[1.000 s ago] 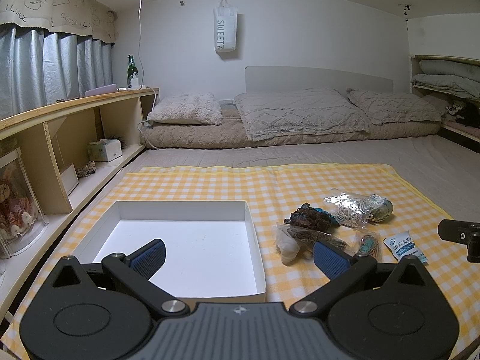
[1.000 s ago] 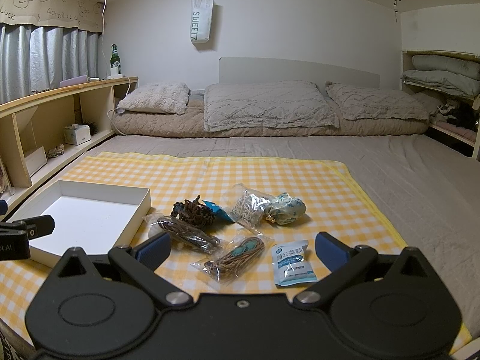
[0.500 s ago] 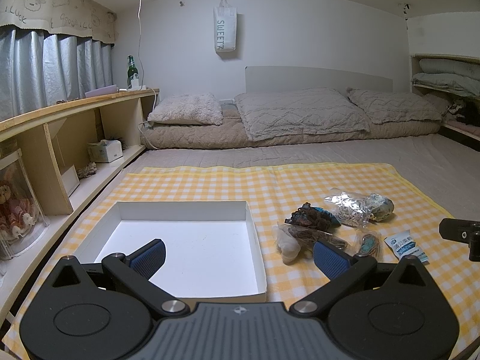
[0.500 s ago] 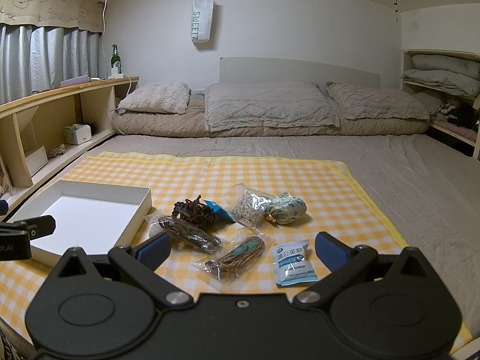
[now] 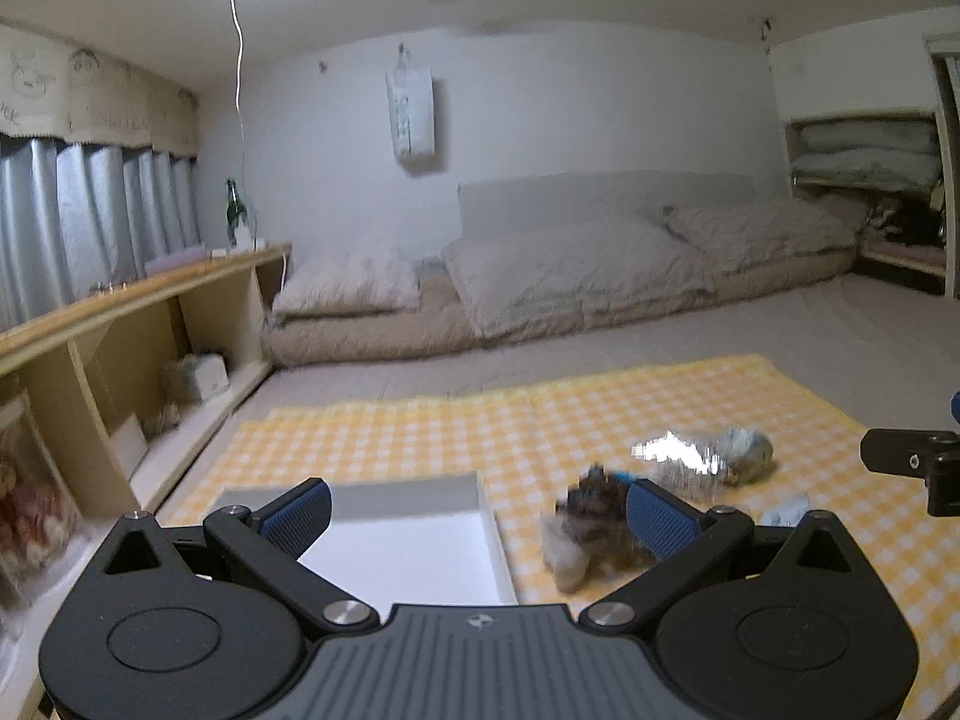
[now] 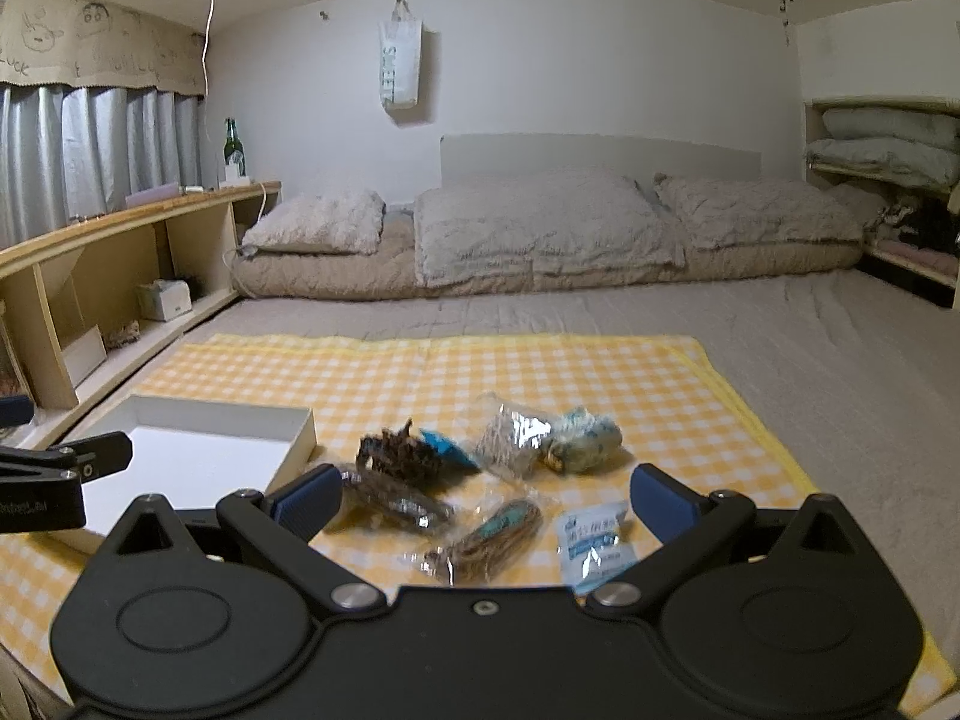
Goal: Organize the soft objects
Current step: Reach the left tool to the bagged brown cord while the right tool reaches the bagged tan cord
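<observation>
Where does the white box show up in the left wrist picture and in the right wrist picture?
Left wrist: the white box sits low, left of centre, partly behind the left tool.
Right wrist: the white box lies at lower left, left of the right tool.
Shared landmark: the yellow checked cloth under the box, also seen from the left wrist.

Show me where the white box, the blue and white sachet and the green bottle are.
white box (image 6: 303,441), right wrist view, on its right side wall.
blue and white sachet (image 6: 591,543), right wrist view, on the printed front.
green bottle (image 6: 233,147), right wrist view, on the body, on the shelf top.
</observation>
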Available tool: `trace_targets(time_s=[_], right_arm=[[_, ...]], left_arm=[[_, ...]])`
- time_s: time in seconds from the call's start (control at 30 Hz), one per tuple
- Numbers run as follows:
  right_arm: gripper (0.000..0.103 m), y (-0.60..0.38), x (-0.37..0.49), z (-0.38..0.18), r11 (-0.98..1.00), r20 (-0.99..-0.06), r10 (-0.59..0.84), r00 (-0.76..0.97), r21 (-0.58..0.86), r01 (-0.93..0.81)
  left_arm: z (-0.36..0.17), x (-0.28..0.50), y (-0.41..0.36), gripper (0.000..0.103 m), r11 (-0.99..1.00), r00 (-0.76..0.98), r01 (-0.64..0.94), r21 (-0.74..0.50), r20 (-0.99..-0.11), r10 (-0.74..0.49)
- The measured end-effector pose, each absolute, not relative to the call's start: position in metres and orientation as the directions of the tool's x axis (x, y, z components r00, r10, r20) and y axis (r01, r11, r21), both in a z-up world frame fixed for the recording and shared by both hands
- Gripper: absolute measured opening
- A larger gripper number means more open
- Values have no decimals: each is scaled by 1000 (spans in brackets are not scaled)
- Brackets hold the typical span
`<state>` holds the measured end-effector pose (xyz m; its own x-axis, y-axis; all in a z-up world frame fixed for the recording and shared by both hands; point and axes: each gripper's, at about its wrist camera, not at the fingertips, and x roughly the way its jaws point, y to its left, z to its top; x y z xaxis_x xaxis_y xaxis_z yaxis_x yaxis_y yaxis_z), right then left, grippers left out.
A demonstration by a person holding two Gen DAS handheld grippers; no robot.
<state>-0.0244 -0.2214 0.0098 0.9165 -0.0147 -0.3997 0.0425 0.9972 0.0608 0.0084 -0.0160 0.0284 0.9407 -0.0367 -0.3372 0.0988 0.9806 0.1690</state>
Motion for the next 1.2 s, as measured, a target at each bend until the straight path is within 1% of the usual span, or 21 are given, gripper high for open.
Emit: trace_targets(time_s=[0.07, 0.13, 0.27, 0.33, 0.43, 0.53, 0.6, 0.7, 0.83, 0.9, 1.0, 1.13, 1.17, 1.2], right_arm=[[103, -222, -23, 18, 998, -376, -23, 926, 52, 47], [103, -223, -21, 26, 997, -364, -34, 931, 48, 56], [103, -230, -11, 46, 996, -342, -15, 939, 74, 43], [103, -234, -3, 57, 996, -329, -13, 944, 80, 42], [103, -235, 12, 75, 997, -314, -31, 949, 52, 50], [103, -234, 34, 87, 997, -320, -52, 946, 34, 66], [103, -235, 49, 91, 996, -340, -54, 939, 45, 74], [103, -238, 77, 90, 992, -395, -50, 917, 90, 93], [103, -244, 106, 68, 985, -477, -44, 878, 125, 117], [103, -246, 117, 51, 987, -532, -34, 846, 117, 113], [103, -251, 130, 30, 988, -597, -15, 802, 116, 105], [103, -260, 146, 6, 982, -673, 14, 739, 147, 115], [103, -262, 150, 1, 981, -687, 19, 726, 155, 120], [103, -264, 153, -3, 979, -697, 24, 716, 161, 123]], left_arm=[[35, 13, -18, 103, 981, 947, 104, 164, -318, -47], [41, 22, -20, 103, 979, 947, 107, 172, -318, -48], [55, 46, -23, 103, 985, 932, 116, 125, -357, -64], [59, 59, -27, 103, 985, 930, 119, 123, -361, -67], [61, 76, -34, 103, 988, 934, 100, 118, -353, -52], [60, 99, -41, 103, 992, 919, 88, 90, -393, -46], [56, 113, -44, 103, 994, 902, 88, 63, -429, -53], [44, 136, -47, 103, 997, 866, 77, 31, -498, -51], [21, 159, -46, 103, 995, 821, 99, 23, -567, -69], [9, 173, -46, 103, 989, 797, 147, 26, -596, -103], [-7, 193, -50, 103, 976, 776, 213, 45, -614, -141], [-29, 223, -56, 103, 939, 729, 341, 47, -643, -233], [-34, 228, -59, 101, 932, 722, 358, 52, -649, -241], [-39, 235, -61, 96, 922, 710, 383, 55, -657, -255]])
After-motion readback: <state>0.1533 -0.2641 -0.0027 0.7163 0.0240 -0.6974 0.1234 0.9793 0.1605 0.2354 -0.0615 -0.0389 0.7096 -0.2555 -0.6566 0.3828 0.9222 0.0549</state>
